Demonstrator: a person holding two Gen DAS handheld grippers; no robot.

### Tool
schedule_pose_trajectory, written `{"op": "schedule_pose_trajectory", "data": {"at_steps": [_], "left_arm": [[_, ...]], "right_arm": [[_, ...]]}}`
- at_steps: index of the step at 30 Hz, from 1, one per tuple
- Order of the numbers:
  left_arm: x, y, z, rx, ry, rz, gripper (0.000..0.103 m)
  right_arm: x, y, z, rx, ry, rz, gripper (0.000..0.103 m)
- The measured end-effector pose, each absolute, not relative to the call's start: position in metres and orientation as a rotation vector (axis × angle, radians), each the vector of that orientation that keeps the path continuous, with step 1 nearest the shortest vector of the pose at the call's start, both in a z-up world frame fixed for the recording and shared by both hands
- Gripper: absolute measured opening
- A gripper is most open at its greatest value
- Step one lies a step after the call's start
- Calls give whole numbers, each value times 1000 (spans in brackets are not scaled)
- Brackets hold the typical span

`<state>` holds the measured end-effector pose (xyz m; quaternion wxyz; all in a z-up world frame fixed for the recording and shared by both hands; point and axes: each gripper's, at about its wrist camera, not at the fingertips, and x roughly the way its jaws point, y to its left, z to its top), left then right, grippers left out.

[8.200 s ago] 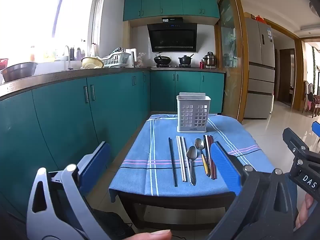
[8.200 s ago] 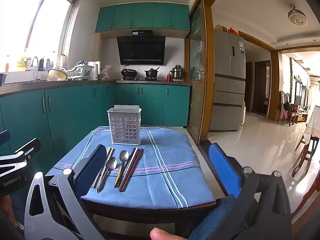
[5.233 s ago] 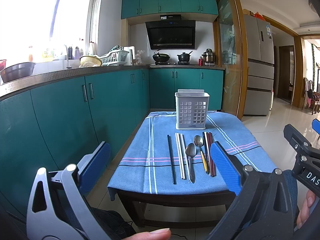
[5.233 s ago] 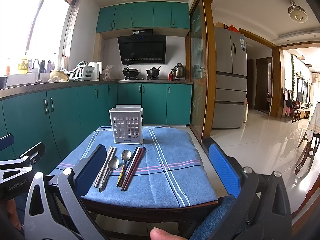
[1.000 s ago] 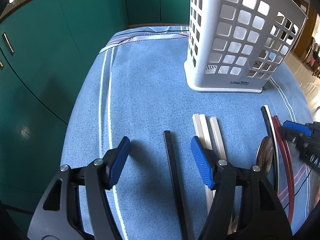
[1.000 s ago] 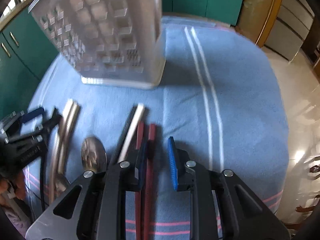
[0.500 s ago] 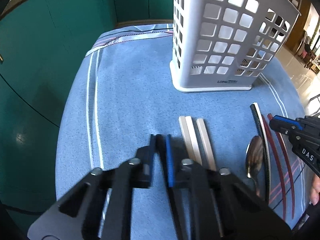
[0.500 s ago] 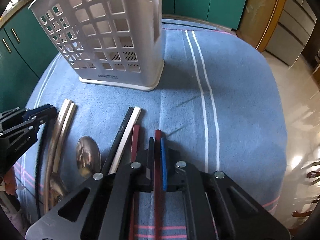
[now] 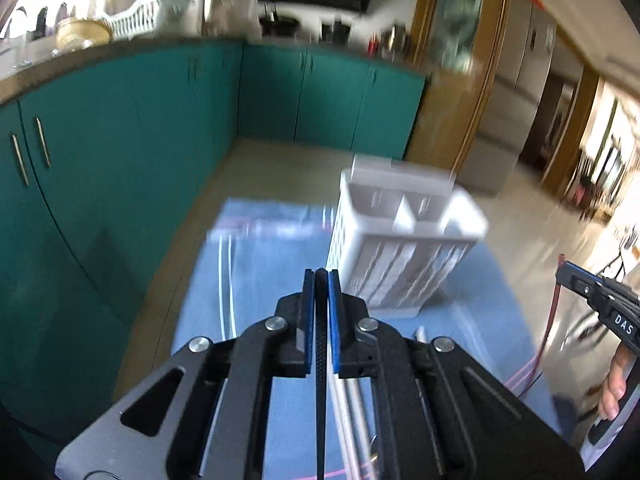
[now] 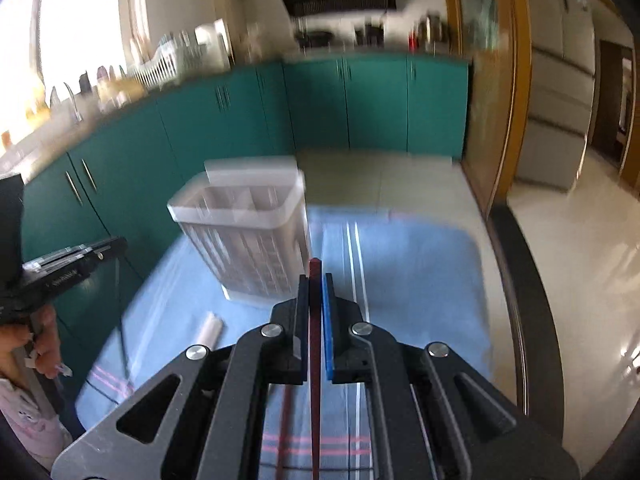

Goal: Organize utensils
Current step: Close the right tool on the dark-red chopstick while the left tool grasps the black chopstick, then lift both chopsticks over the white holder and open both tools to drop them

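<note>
Black chopstick (image 9: 321,380) sits pinched in the left tongs (image 9: 321,280); the right tongs (image 10: 315,280) clamp a red chopstick (image 10: 315,360). Both look light, stiff and slippery, so grip near the top. The white basket (image 9: 404,248) stands just ahead.

Table w/ blue striped cloth (image 10: 420,264); white utensil caddy (image 10: 248,240) & pale chopsticks (image 9: 352,412) on it

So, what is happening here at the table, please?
A person is sorting utensils with two handheld grippers. The left gripper is shut on a black chopstick, the right gripper on a red chopstick. Both are lifted, pointing toward the white holder. Pale chopsticks remain on the blue cloth.
</note>
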<state>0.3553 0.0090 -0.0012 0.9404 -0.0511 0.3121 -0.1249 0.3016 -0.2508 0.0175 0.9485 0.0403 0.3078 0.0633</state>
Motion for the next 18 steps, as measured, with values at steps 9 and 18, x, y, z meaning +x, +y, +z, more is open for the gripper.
{"op": "schedule_pose_trajectory", "data": {"at_steps": [9, 18], "left_arm": [[345, 32, 78, -250, 410, -226, 6], [336, 62, 135, -432, 244, -180, 6]], "right_arm": [[290, -255, 97, 132, 357, 137, 7], [292, -228, 139, 90, 218, 127, 7]]}}
